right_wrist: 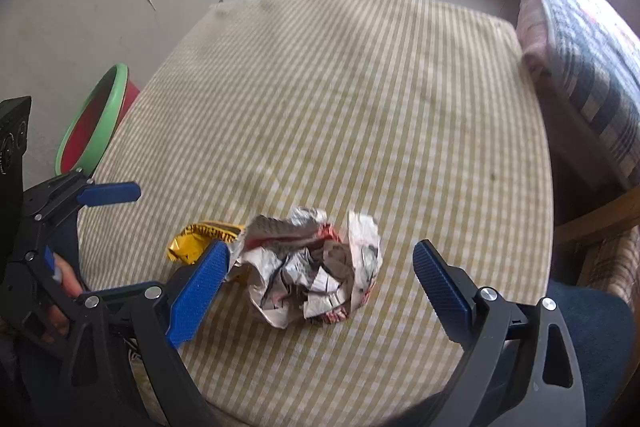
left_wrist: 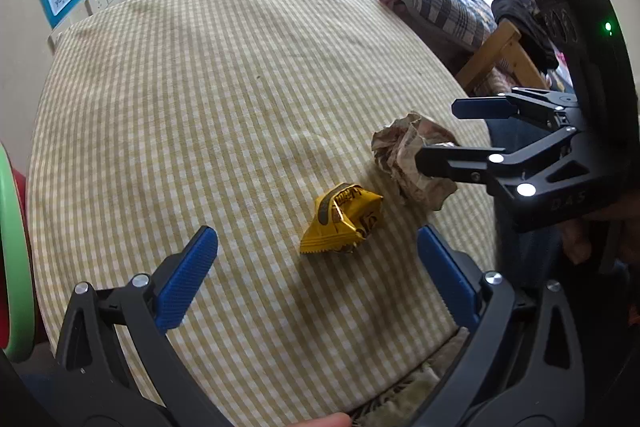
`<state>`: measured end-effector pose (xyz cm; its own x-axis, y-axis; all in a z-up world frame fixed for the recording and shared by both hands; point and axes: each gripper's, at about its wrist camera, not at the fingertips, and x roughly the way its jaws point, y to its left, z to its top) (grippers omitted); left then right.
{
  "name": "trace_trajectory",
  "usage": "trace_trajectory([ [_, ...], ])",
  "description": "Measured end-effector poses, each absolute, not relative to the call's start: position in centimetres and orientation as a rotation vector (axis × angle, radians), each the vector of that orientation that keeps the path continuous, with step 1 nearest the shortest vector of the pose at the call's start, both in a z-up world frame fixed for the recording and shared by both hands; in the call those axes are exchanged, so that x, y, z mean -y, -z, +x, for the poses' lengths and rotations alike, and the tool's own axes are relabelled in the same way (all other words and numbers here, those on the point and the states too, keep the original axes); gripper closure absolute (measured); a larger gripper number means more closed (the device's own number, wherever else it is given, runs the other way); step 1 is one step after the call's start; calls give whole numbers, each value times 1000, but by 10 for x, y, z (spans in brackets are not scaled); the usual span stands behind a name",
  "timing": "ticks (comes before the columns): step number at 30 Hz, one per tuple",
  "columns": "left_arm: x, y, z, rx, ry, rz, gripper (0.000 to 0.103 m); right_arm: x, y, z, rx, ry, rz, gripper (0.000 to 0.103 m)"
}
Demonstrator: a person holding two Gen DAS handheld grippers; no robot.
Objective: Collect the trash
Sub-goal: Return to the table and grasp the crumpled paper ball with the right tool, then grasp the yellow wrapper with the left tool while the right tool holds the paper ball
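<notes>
I see two pieces of trash on the worktop (right_wrist: 360, 75), and both lie untouched, so I judge the collecting has not really begun. The crumpled paper ball (right_wrist: 312, 267) sits near the front edge, and the yellow snack wrapper (left_wrist: 342, 221) lies just beside it on its left; in the right wrist view they seem to touch, but I cannot be sure.

My right gripper (right_wrist: 320, 279) is around the paper ball: its jaws are spread wide with the ball between them. The left blue pad looks close to the paper or against it, while the right pad is clearly apart from it. Nothing is pinched yet.

My left gripper (left_wrist: 316, 267) hangs just before the yellow wrapper, jaws also spread wide and holding nothing. The wrapper lies a little further than the pads.

At the left of the worktop, lower down, a green-rimmed basin (right_wrist: 94, 119) with a red inside is visible. It may be the place for the trash, but this is only my guess. Both pieces remain to be grasped, lifted and dropped somewhere. The far part of the checked cloth shows no other trash.
</notes>
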<state>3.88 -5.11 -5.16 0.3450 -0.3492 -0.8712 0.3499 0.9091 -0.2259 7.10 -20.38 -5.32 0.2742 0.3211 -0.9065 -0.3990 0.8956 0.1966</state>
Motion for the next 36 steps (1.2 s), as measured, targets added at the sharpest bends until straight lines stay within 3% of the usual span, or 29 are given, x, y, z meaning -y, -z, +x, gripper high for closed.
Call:
trace_trajectory([
  [7, 59, 67, 49, -1154, 484, 23, 6, 207, 73, 77, -1305, -510, -40, 17],
  [12, 60, 77, 56, -1172, 495, 0, 19, 202, 79, 78, -1341, -546, -35, 26],
  [15, 61, 84, 58, -1194, 514, -16, 34, 197, 83, 78, -1360, -563, -37, 30],
  [17, 61, 86, 59, -1202, 524, -23, 52, 195, 84, 77, -1364, -563, -37, 31],
  [23, 63, 85, 58, -1198, 558, -79, 73, 194, 81, 78, -1363, -578, -32, 43],
  [36, 43, 65, 49, -1153, 512, -100, 77, 213, 66, 73, -1314, -549, -13, 57],
])
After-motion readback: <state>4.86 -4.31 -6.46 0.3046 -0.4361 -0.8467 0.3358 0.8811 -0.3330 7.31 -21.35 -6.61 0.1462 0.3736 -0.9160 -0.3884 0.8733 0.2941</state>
